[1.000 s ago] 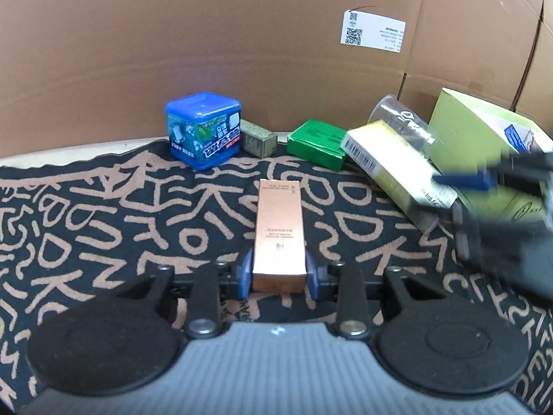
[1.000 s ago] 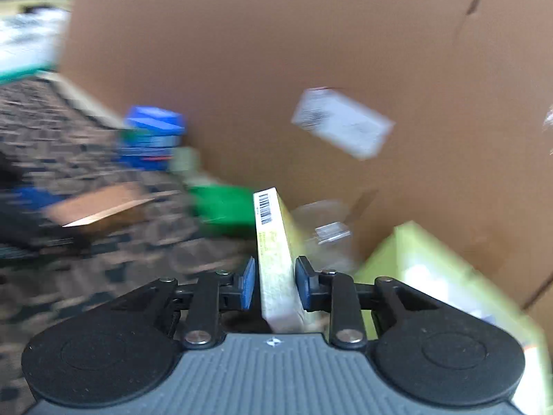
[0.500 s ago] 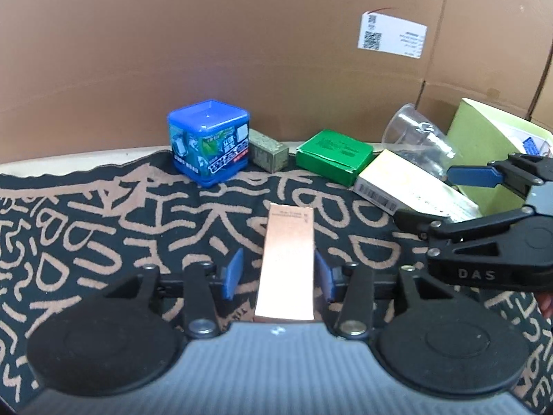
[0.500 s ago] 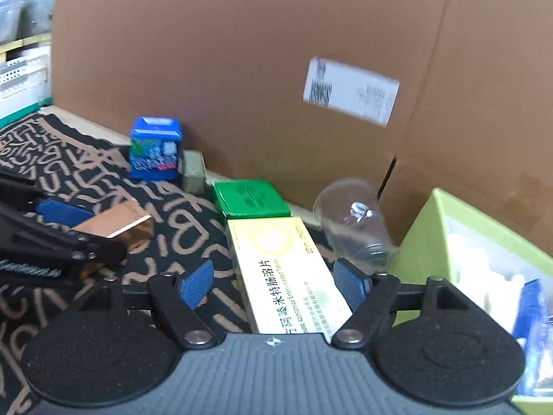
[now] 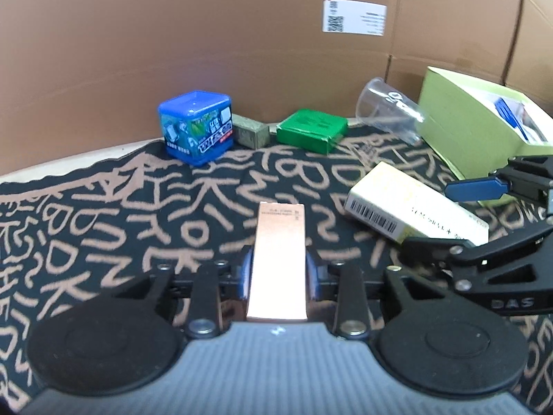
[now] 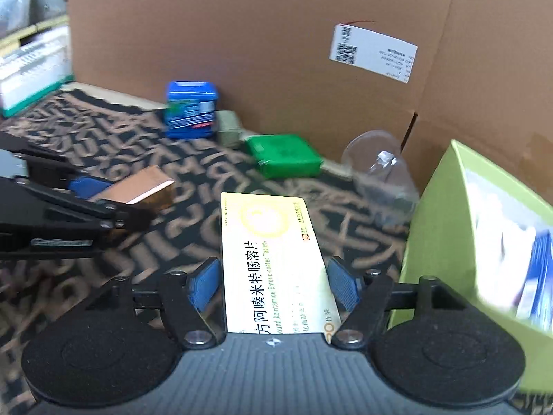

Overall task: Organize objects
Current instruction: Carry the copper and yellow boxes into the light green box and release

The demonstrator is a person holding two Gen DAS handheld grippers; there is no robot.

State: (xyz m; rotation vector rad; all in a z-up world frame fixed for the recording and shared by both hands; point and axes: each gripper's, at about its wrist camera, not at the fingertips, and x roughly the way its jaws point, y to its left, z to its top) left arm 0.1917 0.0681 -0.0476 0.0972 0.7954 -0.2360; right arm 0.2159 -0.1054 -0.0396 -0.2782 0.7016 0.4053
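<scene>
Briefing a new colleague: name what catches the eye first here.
The black cloth with tan scribbles fills the foreground before a brown cardboard wall. A bright blue plastic cube and a flat green box stand along that wall. Nearer, the left tool clamps a copper-coloured carton.

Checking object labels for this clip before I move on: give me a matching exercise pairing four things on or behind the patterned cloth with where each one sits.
Things:
1. clear cup
2. blue cube
3. green flat box
4. shipping label

Places:
a. stuck on the cardboard wall
b. lying on its side next to the lime-green box
c. at the end of the row farthest from the lime-green box
d. between the olive block and the cup

Pairs: 1-b, 2-c, 3-d, 4-a
</scene>
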